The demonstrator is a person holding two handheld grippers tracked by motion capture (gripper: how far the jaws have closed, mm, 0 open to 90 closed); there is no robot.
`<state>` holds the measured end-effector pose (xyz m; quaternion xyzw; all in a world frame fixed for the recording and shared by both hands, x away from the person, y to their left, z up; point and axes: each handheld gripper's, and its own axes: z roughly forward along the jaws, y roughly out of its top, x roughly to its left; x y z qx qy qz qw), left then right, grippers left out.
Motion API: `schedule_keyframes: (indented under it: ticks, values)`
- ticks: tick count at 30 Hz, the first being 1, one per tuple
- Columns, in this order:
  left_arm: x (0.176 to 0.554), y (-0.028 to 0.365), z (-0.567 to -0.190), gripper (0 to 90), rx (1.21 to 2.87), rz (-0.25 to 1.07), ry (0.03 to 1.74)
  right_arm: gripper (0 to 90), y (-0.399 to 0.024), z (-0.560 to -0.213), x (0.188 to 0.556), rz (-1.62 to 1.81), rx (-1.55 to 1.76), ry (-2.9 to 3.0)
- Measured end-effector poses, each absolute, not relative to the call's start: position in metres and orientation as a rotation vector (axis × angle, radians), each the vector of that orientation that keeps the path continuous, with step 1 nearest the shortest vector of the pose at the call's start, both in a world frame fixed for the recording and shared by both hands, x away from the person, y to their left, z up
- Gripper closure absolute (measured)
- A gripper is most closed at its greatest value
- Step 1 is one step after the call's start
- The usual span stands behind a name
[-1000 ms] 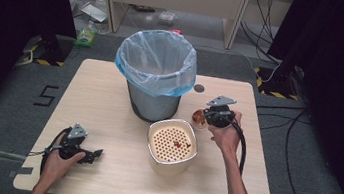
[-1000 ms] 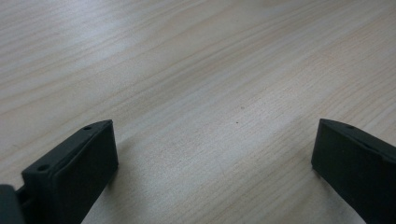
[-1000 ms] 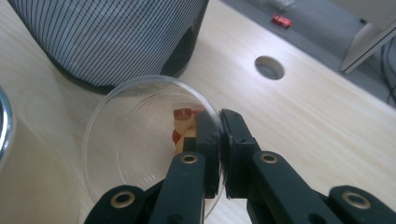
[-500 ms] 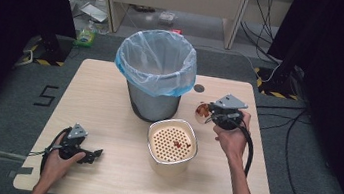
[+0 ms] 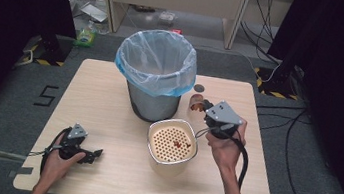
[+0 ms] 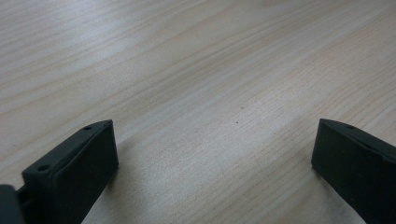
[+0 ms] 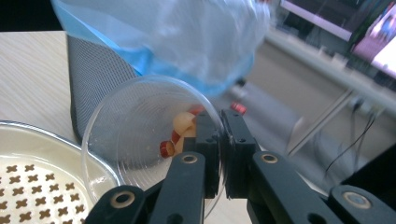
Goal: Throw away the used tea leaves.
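Compared with a second ago, the right gripper (image 5: 204, 109) has risen and shifted away from the cream colander bowl with a perforated insert (image 5: 172, 142) toward the grey mesh waste bin lined with a pale blue plastic bag (image 5: 156, 70); the left gripper (image 5: 93, 154) has kept its place near the front left corner of the light wooden desk (image 5: 103, 103). The right gripper's jaws are closed tight on the rim of a clear plastic cup (image 7: 144, 130) — one pad inside the wall, one outside — and the cup is held off the desk, tilted on its side, just beside the bin and above the gap between bin and colander bowl. Inside the cup lie a few pale and red food scraps (image 7: 180, 133), gathered near the gripped rim. The colander bowl stands on the desk in front of the bin, with a few small reddish bits (image 5: 180, 144) on its perforated insert. The left gripper's jaws stand wide apart over bare wood, holding nothing — seen plainly in the left gripper view.
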<state>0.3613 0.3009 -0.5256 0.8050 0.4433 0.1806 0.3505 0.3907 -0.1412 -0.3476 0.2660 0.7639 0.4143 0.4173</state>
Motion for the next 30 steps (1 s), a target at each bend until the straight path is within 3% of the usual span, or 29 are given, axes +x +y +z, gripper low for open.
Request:
schedule_keyframes:
  ticks: [11,30]
  values:
    - [0.361,0.301,-0.526,0.0,2.083,0.470,1.152,86.9,-0.118,-0.361,0.357,0.892,0.459,1.728]
    - [0.360,0.300,-0.526,0.0,2.078,0.477,1.159,87.2,-0.090,-0.390,0.328,0.675,0.144,1.558]
